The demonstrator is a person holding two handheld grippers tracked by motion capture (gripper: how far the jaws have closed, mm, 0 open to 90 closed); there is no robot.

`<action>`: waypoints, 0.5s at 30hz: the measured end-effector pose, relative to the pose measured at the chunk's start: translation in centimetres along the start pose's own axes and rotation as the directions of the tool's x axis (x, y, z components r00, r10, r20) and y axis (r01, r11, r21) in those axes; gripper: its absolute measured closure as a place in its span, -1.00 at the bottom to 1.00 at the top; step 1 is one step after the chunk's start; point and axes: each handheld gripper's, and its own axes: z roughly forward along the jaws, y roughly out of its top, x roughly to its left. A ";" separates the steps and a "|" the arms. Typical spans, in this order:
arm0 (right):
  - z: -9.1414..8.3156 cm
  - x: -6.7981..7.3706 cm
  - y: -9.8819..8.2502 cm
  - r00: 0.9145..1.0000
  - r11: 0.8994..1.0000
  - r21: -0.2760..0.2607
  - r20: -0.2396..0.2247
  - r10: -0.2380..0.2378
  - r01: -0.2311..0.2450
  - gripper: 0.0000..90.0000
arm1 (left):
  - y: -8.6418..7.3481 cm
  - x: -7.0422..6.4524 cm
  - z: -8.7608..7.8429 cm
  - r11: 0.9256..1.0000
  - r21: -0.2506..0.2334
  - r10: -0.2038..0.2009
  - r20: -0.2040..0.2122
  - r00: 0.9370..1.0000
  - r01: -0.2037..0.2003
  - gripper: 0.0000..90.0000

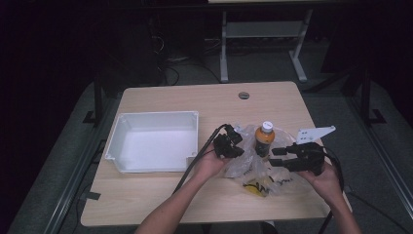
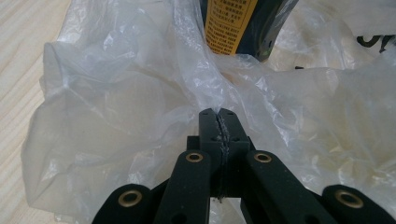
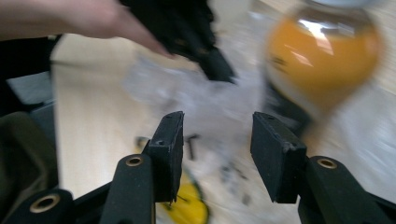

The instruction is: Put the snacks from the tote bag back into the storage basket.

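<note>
Pale wood is the surface of the table (image 1: 146,195) in front of me, lit against a dark room. Farthest to the left on it sits a white plastic bin (image 1: 113,141), a shallow open tray with raised walls, well apart from my hands. Moving right, my left forearm comes up from the bottom edge, and my left gripper (image 1: 233,142) rests just past the bin's right wall, its black cable trailing back toward me. Its jaws are pressed tight together on a fold of the clear plastic bag (image 1: 243,163); in the left gripper view the thin crinkled film (image 2: 140,116) bunches up right at the joined tips (image 2: 218,116), so I am pinching the bag's edge. The bag lies crumpled on the table between my two hands, with a yellow and black print showing at its near end. Standing upright in the bag's folds is a bottle (image 1: 264,138) of orange liquid with a white cap and a dark label, just right of my left gripper. Right again, my right gripper (image 1: 275,157) points left toward the bottle, with the grey three-cornered plate above it. Its jaws stand spread apart and pinch nothing; in the right gripper view, which is blurred, the two black pads (image 3: 170,144) frame bare bag film, and the orange bottle (image 3: 322,60) looms beyond the right pad.
</note>
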 end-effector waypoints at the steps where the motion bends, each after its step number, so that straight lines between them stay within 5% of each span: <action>1: 0.2 0.3 0.2 1.000 1.000 -0.002 -0.021 -0.010 0.010 0.16 | 0.0 0.0 0.0 1.000 0.000 0.000 0.000 1.000 0.000 1.00; 5: 1.5 1.4 0.6 0.996 0.999 0.013 -0.074 -0.049 0.050 0.17 | 0.0 0.0 0.1 1.000 0.010 0.005 -0.005 1.000 -0.005 1.00; 7: 1.9 1.7 0.7 0.996 0.998 0.028 -0.066 -0.060 0.062 0.20 | 0.0 0.0 0.1 1.000 0.013 0.009 -0.003 1.000 -0.009 1.00; 11: 3.6 1.6 0.3 0.998 0.993 0.106 -0.036 -0.051 0.055 0.58 | 0.0 -0.1 0.3 0.999 0.031 0.012 -0.006 1.000 -0.012 1.00; 15: 4.9 1.2 -1.0 0.997 0.984 0.170 -0.069 -0.035 0.046 0.97 | -0.1 0.0 0.5 0.999 0.033 0.009 -0.012 1.000 -0.009 1.00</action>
